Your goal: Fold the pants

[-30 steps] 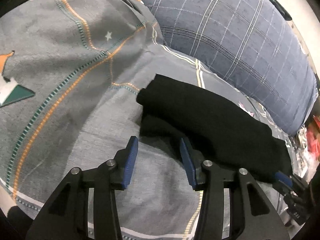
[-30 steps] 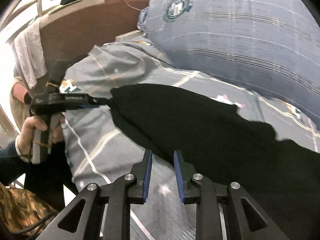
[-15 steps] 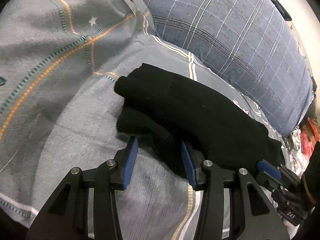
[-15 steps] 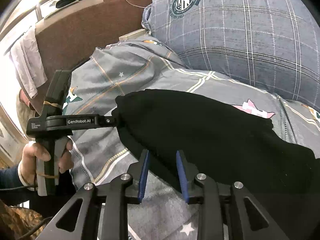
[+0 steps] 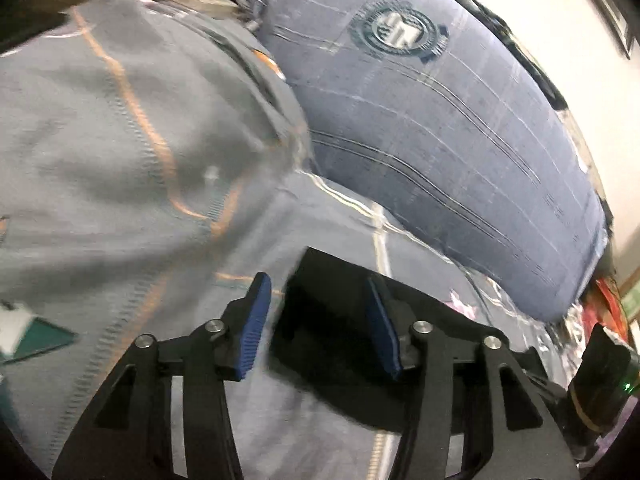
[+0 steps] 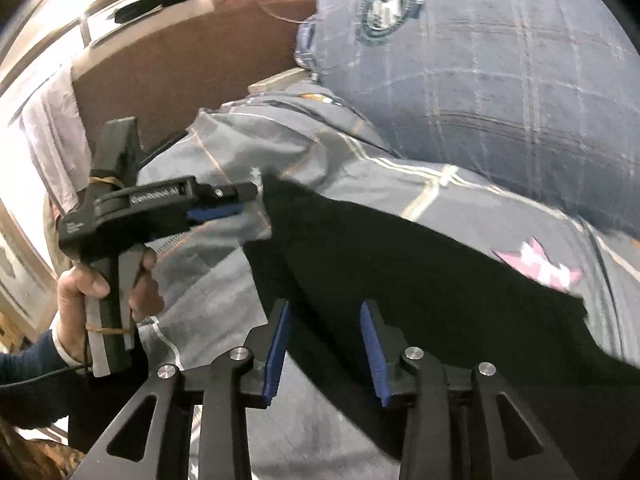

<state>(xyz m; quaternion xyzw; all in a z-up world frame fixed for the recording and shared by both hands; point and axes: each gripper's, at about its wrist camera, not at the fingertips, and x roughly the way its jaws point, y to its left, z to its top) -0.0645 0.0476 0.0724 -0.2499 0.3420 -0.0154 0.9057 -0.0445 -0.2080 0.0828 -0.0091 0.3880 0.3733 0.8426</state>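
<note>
The black pants (image 5: pixel 332 328) lie folded into a long strip on the grey patterned bedsheet (image 5: pixel 120 184). My left gripper (image 5: pixel 316 320) is open, its blue pads on either side of the strip's near end, the cloth lying between them. In the right wrist view the pants (image 6: pixel 400 272) run from centre to lower right. My right gripper (image 6: pixel 324 340) is open over the strip's edge. The left gripper also shows in the right wrist view (image 6: pixel 224 210), held by a hand just off the strip's far end.
A big blue plaid pillow (image 5: pixel 440 120) lies along the far side of the bed, also in the right wrist view (image 6: pixel 500 72). A brown headboard (image 6: pixel 180 52) stands behind. The right gripper's body (image 5: pixel 600 380) shows at the lower right of the left wrist view.
Both views are blurred by motion. My right gripper's jaws have opened wider. My left gripper has drawn back a little from the pants' end and tilted upward, jaws still open.
</note>
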